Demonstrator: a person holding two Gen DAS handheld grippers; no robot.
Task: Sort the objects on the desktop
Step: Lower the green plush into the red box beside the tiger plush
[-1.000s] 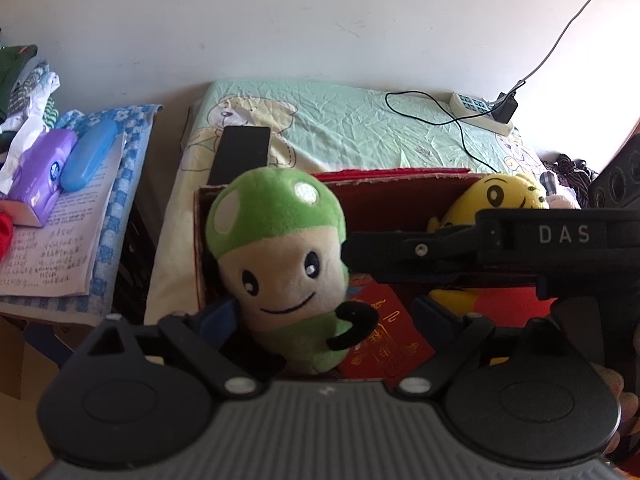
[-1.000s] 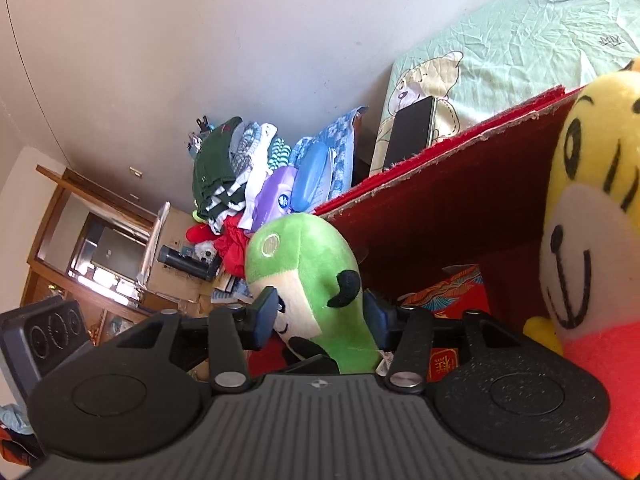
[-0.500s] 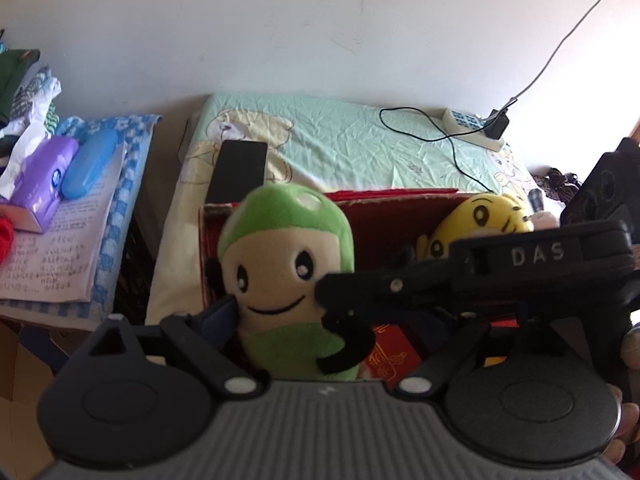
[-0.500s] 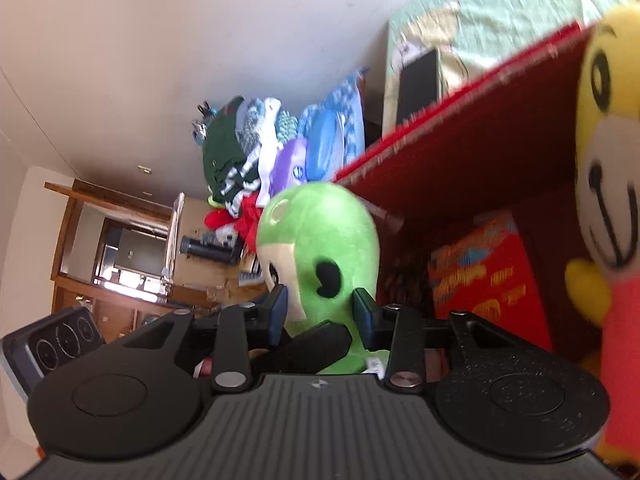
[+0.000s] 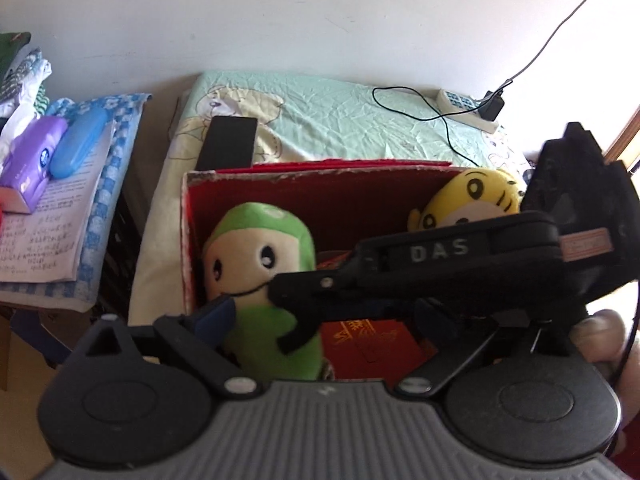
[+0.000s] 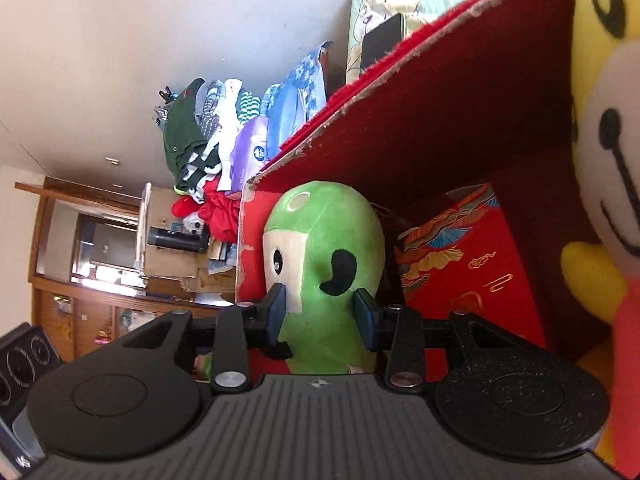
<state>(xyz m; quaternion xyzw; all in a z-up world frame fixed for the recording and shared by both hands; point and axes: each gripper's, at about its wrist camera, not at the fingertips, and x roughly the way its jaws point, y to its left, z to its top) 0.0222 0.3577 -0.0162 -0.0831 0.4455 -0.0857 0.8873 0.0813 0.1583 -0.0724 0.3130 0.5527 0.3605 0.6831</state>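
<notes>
Green plush (image 6: 324, 276) is pinched by right gripper (image 6: 319, 316) inside red box (image 5: 320, 200), beside yellow plush (image 5: 472, 200); left gripper (image 5: 324, 320) is held spread, partly blocked.

"DAS" in white caps on black right gripper (image 5: 294, 300) body. Gold script on red packet (image 6: 472, 276), handwriting on notebook (image 5: 44, 236) at left: both unreadable.

Black claw (image 6: 319, 312) (blue pads, "DAS" lettering)

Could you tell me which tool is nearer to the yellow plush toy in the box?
Right. The right tool, gripping the green plush, sits beside the yellow plush; the left tool is farther back.
</notes>
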